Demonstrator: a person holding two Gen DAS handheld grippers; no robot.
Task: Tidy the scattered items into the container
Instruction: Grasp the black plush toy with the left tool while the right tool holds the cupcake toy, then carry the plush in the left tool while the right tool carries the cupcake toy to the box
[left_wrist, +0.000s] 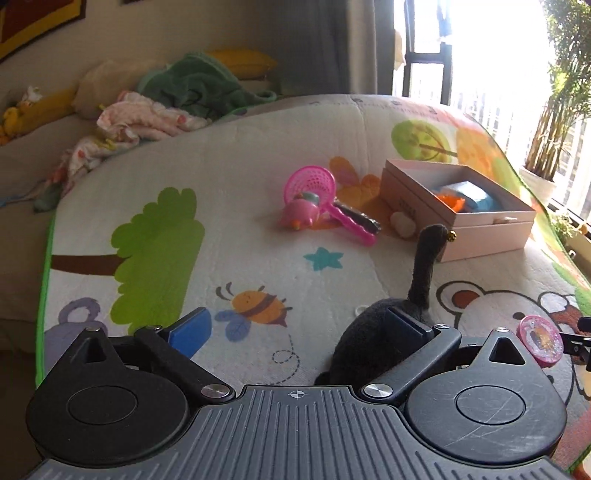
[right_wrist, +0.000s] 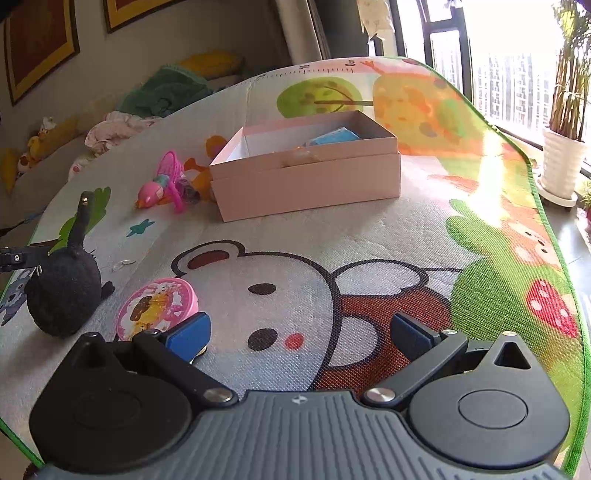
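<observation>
A black plush toy (left_wrist: 369, 343) with a long neck stands on the play mat (left_wrist: 258, 258), right against the far side of my left gripper's right finger. My left gripper (left_wrist: 297, 325) is open wide and its pads press on nothing. The plush (right_wrist: 64, 295) also shows at the left of the right wrist view. A round pink case (right_wrist: 157, 306) lies just beyond the left finger of my open right gripper (right_wrist: 299, 330), which holds nothing. The pink cardboard box (right_wrist: 306, 184) stands further back with blue and orange items inside. A pink net scoop (left_wrist: 314, 184), a pink bird toy (left_wrist: 299, 216) and a small white object (left_wrist: 403, 224) lie left of the box.
A heap of clothes and blankets (left_wrist: 177, 96) lies on the sofa beyond the mat's far left edge. A potted plant (right_wrist: 561, 162) stands by the window at the right. The mat's green edge (right_wrist: 546, 221) runs close on the right.
</observation>
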